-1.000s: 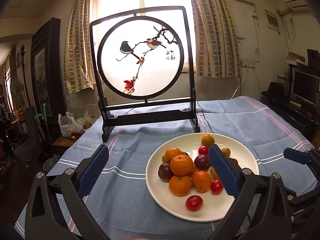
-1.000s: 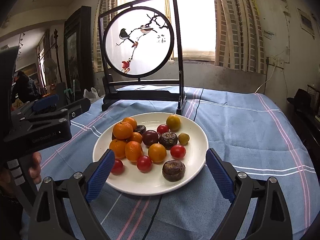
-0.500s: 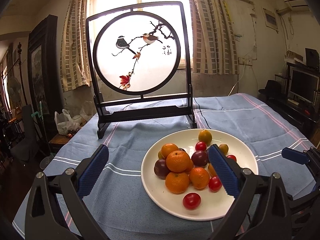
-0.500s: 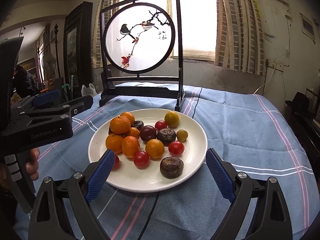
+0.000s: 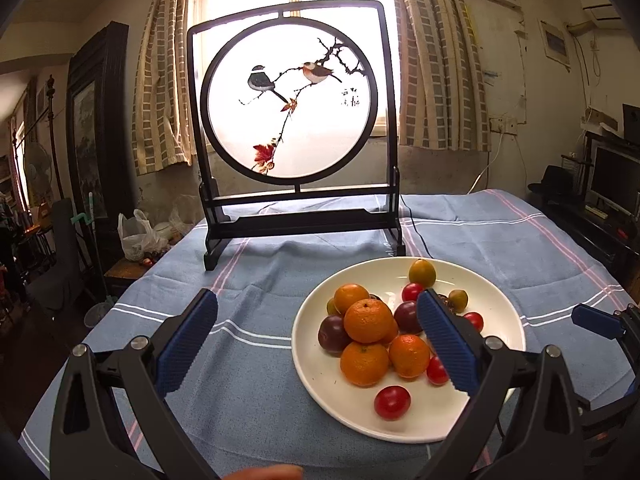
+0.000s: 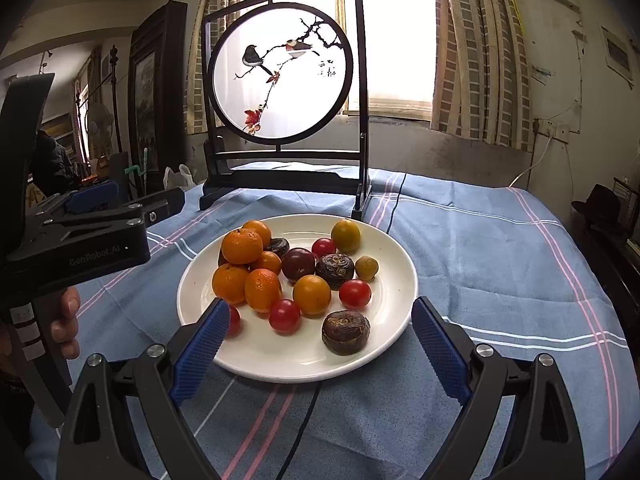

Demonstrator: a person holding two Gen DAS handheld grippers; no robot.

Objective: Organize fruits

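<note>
A white plate [image 5: 496, 408] [image 6: 384, 360] on a blue striped cloth holds mixed fruit: several tangerines [image 5: 368, 320] [image 6: 242, 246], dark plums [image 5: 334, 334] [image 6: 298, 264], red cherry tomatoes [image 5: 392, 402] [image 6: 284, 316], small yellow fruits [image 5: 421, 272] [image 6: 345, 235] and two brown wrinkled fruits [image 6: 346, 332]. My left gripper [image 5: 316, 340] is open and empty, hovering at the plate's left front. My right gripper [image 6: 320, 348] is open and empty, its fingers straddling the plate's near rim. The left gripper's body [image 6: 80, 236] shows at the left of the right wrist view.
A black-framed round screen painted with birds [image 5: 292, 108] [image 6: 282, 72] stands on the table behind the plate. A black cable [image 6: 300, 432] runs under the plate's near side. Bare cloth lies left of the plate [image 5: 248, 280]. The table's left edge drops to cluttered floor.
Both grippers have drifted slightly, so plate and screen sit a little differently in each view. Both stayed open, and the fruit has not moved.
</note>
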